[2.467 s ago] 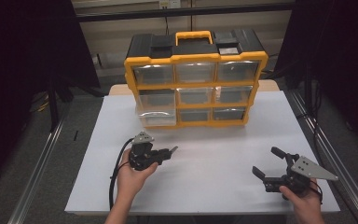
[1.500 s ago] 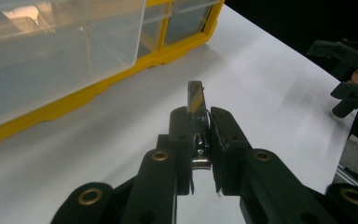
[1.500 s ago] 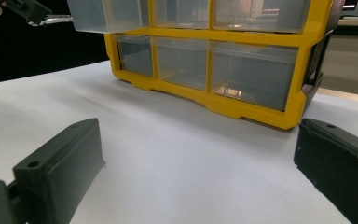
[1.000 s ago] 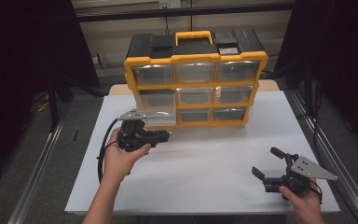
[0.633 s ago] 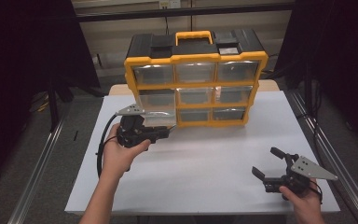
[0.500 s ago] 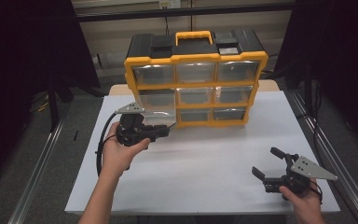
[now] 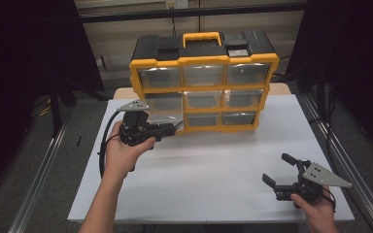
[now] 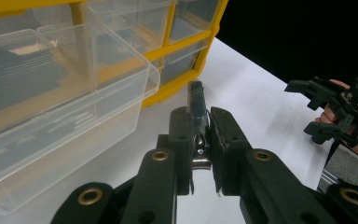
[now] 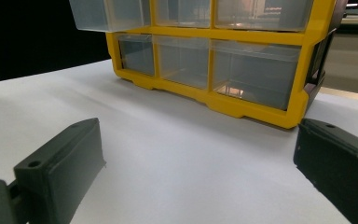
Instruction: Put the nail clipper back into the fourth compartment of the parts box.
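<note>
**Asker:** High view first — where did everything sit?

**Describer:** A yellow-and-black drawer organizer point(image 7: 204, 80) stood at the far side of a white counter point(image 7: 213, 170). The left claw point(image 7: 167, 128) hovered just in front of its middle-left drawer point(image 7: 164, 106), which was pulled out. The right claw point(image 7: 282, 171) rested low near the counter's near right corner, well apart from the cabinet.

**Asker:** What was the left claw carrying?

**Describer:** In the left gripper view, its jaws were clamped on a small, slim dark metal piece point(image 8: 196, 114), possibly a clip; its exact kind could not be told. The piece pointed forward, just beside the rim of the clear open drawer point(image 8: 65, 107).

**Asker:** How would it handle?

**Describer:** Judging by looks, it was light, stiff and smooth, so it might slip or twist. A hold across its flat sides, as shown, seemed soundest.

**Asker:** And the right claw?

**Describer:** In the right gripper view its jaws stood wide apart, holding nothing.

**Asker:** Any room to move?

**Describer:** Plenty of bare counter lay between the hands. The thin plastic drawer rim was the edge to clear; the piece would likely need lifting over it.
</note>
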A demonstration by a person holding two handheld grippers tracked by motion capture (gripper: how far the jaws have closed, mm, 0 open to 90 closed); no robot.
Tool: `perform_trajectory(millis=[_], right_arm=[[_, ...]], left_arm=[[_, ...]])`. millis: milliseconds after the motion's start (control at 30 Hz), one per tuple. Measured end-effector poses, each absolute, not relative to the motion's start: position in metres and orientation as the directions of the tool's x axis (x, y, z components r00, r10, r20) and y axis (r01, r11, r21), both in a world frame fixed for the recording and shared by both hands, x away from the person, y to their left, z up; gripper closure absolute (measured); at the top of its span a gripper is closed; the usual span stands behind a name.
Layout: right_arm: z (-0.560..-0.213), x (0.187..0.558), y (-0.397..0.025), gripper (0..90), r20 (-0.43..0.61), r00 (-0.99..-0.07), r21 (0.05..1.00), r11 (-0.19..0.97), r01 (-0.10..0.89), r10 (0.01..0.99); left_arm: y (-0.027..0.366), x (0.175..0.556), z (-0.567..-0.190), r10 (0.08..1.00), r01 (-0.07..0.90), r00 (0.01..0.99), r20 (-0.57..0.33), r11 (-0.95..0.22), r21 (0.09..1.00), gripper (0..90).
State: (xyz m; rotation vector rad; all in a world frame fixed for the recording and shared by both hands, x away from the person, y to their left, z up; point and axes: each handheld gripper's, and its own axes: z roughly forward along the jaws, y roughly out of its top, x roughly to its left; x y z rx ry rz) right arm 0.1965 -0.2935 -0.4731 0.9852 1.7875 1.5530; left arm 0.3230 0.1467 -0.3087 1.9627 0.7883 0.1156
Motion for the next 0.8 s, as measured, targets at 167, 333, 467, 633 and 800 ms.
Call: perform_trajectory(millis=[167, 333, 467, 633, 800], right_arm=[[-0.473, 0.197, -0.294, 1.0, 0.047, -0.567, 0.985, 0.056, 0.162, 0.823], [-0.473, 0.197, -0.293, 1.0, 0.049, -0.570, 0.985, 0.055, 0.164, 0.820], [-0.473, 0.197, -0.294, 0.9, 0.045, -0.569, 0.985, 0.058, 0.161, 0.821], [-0.473, 0.197, -0.294, 1.0, 0.044, -0.571, 0.985, 0.059, 0.160, 0.820], [-0.473, 0.197, -0.294, 1.0, 0.045, -0.571, 0.985, 0.058, 0.161, 0.820]], left_arm=[[0.147, 0.325, -0.302, 0.576, 0.472, 0.785, -0.229, -0.314, 0.824, 79.9], [0.148, 0.328, -0.296, 0.580, 0.469, 0.783, -0.225, -0.312, 0.826, 79.9], [0.149, 0.330, -0.290, 0.587, 0.466, 0.778, -0.223, -0.302, 0.831, 79.9], [0.150, 0.335, -0.286, 0.601, 0.464, 0.768, -0.220, -0.286, 0.838, 79.9], [0.152, 0.342, -0.283, 0.618, 0.466, 0.757, -0.213, -0.282, 0.839, 79.9]])
